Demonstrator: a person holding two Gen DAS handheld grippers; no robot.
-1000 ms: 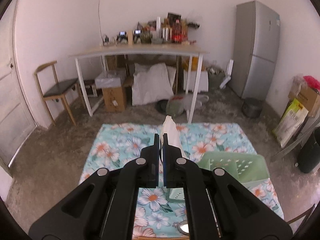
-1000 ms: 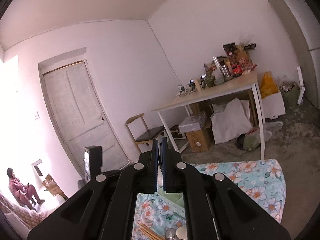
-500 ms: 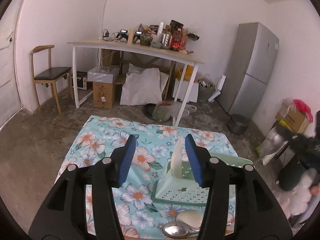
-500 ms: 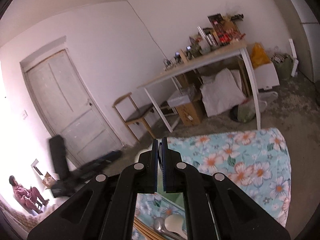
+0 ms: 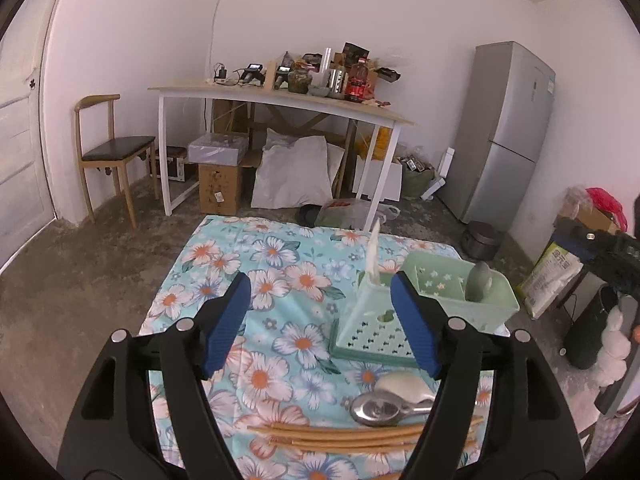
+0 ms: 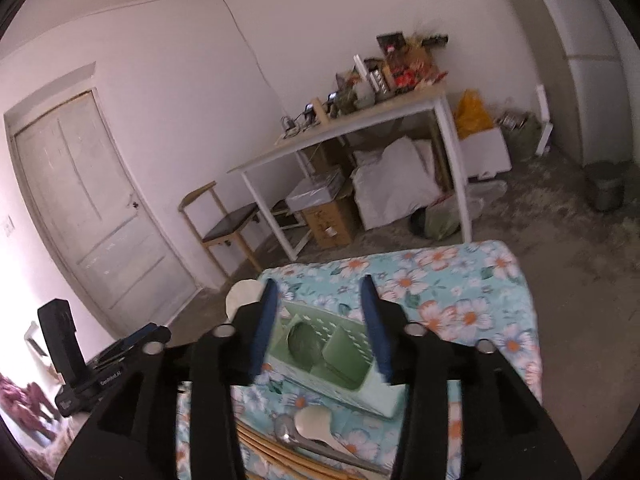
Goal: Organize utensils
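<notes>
Bare white walls and a rough grey concrete floor (image 5: 100, 264), with a pale panelled door (image 6: 92, 216) at one side, a wooden chair with a dark seat (image 5: 114, 152), a tall grey refrigerator (image 5: 504, 132) and a white-legged side table crowded with bottles and jars (image 5: 280, 98). Up front, a counter under a turquoise floral cloth (image 5: 276, 264). On it, toward the right, a mint-green perforated plastic utensil caddy (image 5: 424, 312) with several compartments: white ceramic spoon (image 5: 372, 256) upright in the near-left compartment, handle poking well above the rim; grey-green spoon (image 5: 478, 280) leaning in a compartment further right, seen from the right wrist as a green bowl shape inside the caddy. Near the counter's front edge, loose on the cloth, a shiny metal spoon (image 5: 380, 404) touching a second white ceramic spoon (image 5: 404, 384) just behind it, and several tan wooden chopsticks (image 5: 340, 436) side by side in front of both. Left gripper (image 5: 320, 324) spread wide above the cloth, blue pads clear of everything, the caddy's left end showing between them. Right gripper (image 6: 320, 324) likewise opened wide and holding nothing, poised over the caddy, its picture slightly blurred.
</notes>
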